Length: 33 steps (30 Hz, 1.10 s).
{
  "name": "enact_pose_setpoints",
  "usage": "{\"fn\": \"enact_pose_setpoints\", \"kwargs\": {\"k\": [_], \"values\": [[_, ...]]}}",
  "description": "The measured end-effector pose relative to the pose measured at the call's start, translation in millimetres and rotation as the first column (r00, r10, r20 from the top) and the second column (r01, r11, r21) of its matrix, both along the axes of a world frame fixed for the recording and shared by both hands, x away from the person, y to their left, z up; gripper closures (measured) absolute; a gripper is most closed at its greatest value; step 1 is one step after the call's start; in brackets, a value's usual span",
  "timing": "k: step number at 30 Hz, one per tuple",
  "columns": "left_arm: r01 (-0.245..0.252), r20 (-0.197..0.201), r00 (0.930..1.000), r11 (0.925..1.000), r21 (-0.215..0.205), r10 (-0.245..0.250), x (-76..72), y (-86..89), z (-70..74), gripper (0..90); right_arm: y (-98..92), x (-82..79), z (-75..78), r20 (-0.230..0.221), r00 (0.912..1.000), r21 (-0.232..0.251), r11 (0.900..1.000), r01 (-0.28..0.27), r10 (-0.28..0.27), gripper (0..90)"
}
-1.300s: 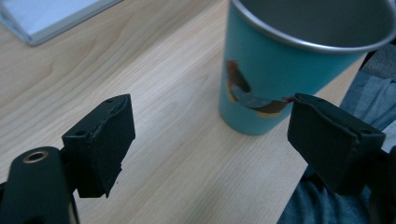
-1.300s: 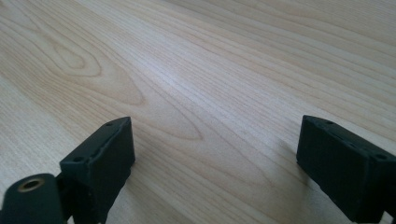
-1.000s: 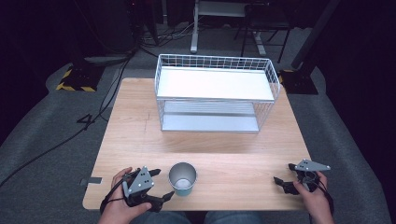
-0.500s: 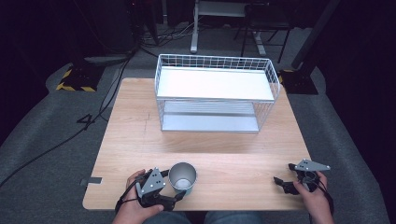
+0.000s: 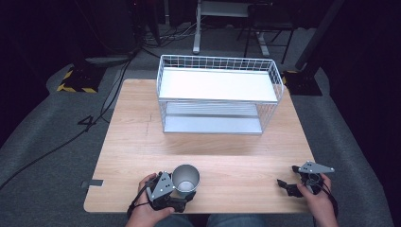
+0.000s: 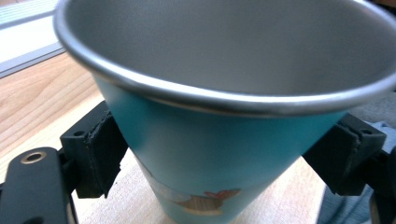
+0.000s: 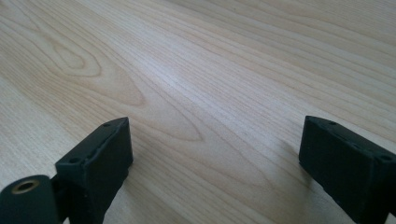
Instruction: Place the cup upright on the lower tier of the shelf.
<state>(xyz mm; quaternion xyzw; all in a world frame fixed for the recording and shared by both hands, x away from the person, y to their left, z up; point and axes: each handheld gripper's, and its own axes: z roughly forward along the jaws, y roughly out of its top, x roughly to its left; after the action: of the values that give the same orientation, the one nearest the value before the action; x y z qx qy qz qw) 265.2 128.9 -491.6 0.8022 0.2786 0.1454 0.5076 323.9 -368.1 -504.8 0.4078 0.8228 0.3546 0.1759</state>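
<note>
Status: the grasp step looks about complete. The left tongs (image 5: 185, 201) have both pads against the cup's (image 5: 185, 178) wall, one on each side, below the rim; the left gripper view confirms contact on the teal body (image 6: 219, 154). The cup stands upright on the surface (image 5: 142, 146), near its front edge and well in front of the wire rack (image 5: 217, 94). Lift and transfer appear not yet done; the rack is the likely destination, though that is a judgement only.

The right tongs (image 5: 288, 187) are released, jaws spread wide over bare wood in the right gripper view (image 7: 215, 154), resting near the front edge, well to the right of the cup.

Count:
- Cups: one, metal inside, teal outside.
- Wire racks: one, with two shelves, both unoccupied.
- Tongs: two, one per hand.
</note>
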Motion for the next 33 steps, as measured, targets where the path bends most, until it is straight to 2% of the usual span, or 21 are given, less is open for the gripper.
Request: {"fn": "enact_pose_setpoints", "kwargs": {"k": [2, 13, 28, 33], "values": [[-0.021, 0.019, 0.9996, 0.9997, -0.011, 0.021, 0.0, -2.1, -2.3, 15.5, 0.0, 0.0, 0.0, 0.0, 1.0, 0.0, 1.0, 0.0, 0.0, 10.0], [-0.06, 0.037, 0.9975, 0.9979, -0.023, 0.061, -1.0, -7.8, -7.3, 17.8, 0.0, 0.0, 0.0, 0.0, 1.0, 0.0, 1.0, 0.0, 0.0, 10.0], [-0.054, 0.035, 0.9979, 0.9984, -0.015, 0.055, 1.0, -6.7, -4.7, 18.4, 0.2, 0.0, -0.1, 0.001, 1.0, -0.001, 1.0, 0.001, -0.001, 9.8], [-0.057, 0.025, 0.998, 0.9975, -0.041, 0.058, 2.3, -4.3, 4.3, 18.5, 0.8, 0.4, -0.3, 0.002, 0.9999, -0.006, 1.0, 0.013, -0.013, 7.6]]}}
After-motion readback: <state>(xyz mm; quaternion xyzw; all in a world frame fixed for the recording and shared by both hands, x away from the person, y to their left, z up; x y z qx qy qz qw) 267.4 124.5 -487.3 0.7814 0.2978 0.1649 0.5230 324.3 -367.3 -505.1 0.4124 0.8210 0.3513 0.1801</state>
